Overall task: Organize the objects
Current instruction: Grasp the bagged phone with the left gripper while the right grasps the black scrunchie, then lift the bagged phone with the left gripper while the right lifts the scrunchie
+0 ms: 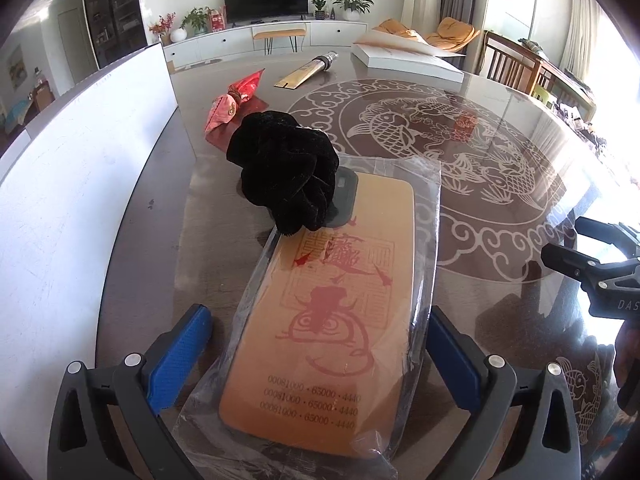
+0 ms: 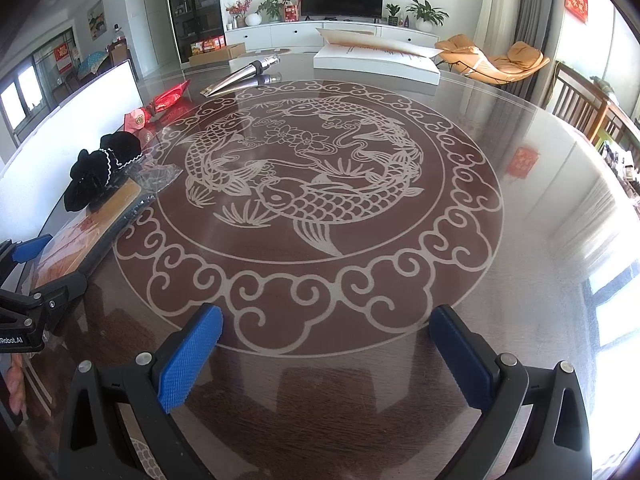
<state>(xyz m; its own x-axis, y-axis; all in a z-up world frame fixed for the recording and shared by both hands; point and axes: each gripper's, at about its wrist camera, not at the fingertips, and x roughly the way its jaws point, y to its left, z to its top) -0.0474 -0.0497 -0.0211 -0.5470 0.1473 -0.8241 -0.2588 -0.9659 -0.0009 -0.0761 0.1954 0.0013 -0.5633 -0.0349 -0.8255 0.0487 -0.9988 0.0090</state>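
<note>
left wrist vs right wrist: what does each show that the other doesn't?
Only the left wrist view: the red print and number rows on the tan phone case in its clear bag, lying between the open left gripper fingers.

Only the right wrist view: the full twin-fish pattern on the table, and the open right gripper over bare tabletop, holding nothing.

Both: the black scrunchie resting on the case's far end, the red candy pouch, the gold tube, the white box and the TV.
</note>
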